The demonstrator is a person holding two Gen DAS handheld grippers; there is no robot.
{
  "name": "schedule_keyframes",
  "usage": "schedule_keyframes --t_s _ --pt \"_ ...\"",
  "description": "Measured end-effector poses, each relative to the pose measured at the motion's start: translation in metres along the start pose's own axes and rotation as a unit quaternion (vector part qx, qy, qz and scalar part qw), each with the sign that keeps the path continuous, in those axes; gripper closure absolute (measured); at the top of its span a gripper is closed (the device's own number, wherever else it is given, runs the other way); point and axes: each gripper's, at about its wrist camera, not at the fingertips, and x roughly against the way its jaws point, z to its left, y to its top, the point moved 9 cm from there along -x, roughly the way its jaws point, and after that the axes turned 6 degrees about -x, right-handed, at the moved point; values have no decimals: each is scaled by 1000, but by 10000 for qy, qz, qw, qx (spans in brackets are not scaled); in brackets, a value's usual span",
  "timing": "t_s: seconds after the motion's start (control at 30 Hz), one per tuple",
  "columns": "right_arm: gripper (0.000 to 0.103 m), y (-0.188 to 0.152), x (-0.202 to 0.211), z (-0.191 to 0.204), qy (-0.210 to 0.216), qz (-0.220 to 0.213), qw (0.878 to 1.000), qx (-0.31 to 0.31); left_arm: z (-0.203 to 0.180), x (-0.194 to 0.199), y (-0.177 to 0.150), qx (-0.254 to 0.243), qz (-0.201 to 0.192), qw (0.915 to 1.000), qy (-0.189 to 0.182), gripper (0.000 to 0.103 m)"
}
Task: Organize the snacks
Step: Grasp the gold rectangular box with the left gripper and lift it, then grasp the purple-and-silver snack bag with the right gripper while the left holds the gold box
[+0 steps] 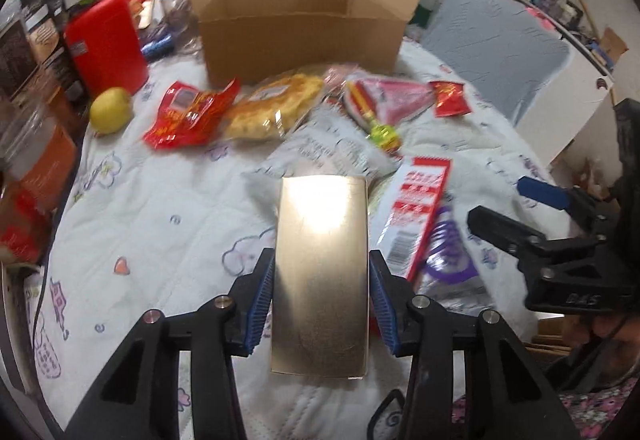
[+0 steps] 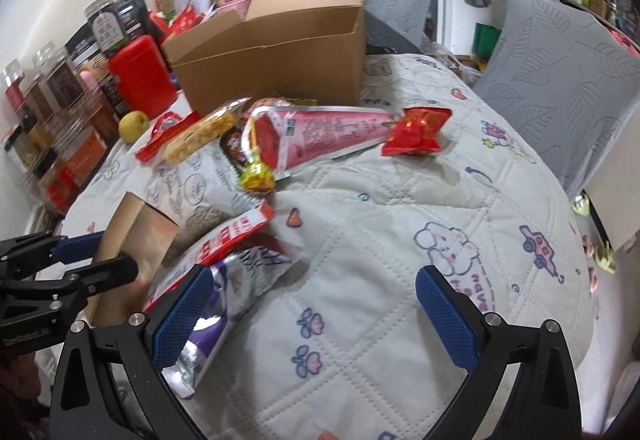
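Now your left tool (image 1: pixel 321 294) pinches the gold box (image 1: pixel 320 272) — pads pressed on both sides. Your right tool (image 2: pixel 316 316) hangs spread over the quilt (image 2: pixel 380 224), empty.

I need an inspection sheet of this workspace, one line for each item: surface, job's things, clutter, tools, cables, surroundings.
Surface: white quilted cloth with cartoon prints, covering the table.
Job's things: open brown cardboard box at the back; shiny gold rectangular box; red snack packets, yellow puffed-snack bag and pink cone-shaped packet lying in front of the cardboard box.
Clutter: yellow-green fruit, red plastic container, jars on the left.
Tools: left tool shut on the gold box; right tool open, empty.
Cables: one dark cable at the left edge.
Surroundings: grey cushioned chairs, crowded shelves.
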Motion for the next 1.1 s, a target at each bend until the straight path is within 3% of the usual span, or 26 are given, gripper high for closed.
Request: schedule_keyframes --t_s 0.17,0.3,0.43,0.63,0.77,0.83,1.1 --pt "0 -7 -5 9 120 135 9998 78 8 -24 -15 389 384 9983 -221 57" --pt "0 -13 -10 20 383 288 9988 75 19 -29 -17 786 252 9955 -474 57" --pt "2 -20 -19 30 557 483 9973 49 24 -23 -19 701 130 9972 -212 60" --pt "19 -25 -30 44 963 795 9922 -54 26 -8 -21 572 -14 9983 -98 60" --pt "21 -25 -34 52 999 770 9920 -15 32 -4 -20 626 -97 9979 -92 60" --pt "41 -25 -34 58 1247 763 9892 -74 35 -3 -19 666 -120 9977 -103 60" --pt "58 -22 -24 54 1304 523 9898 -217 35 7 -10 660 -301 9973 -89 60"
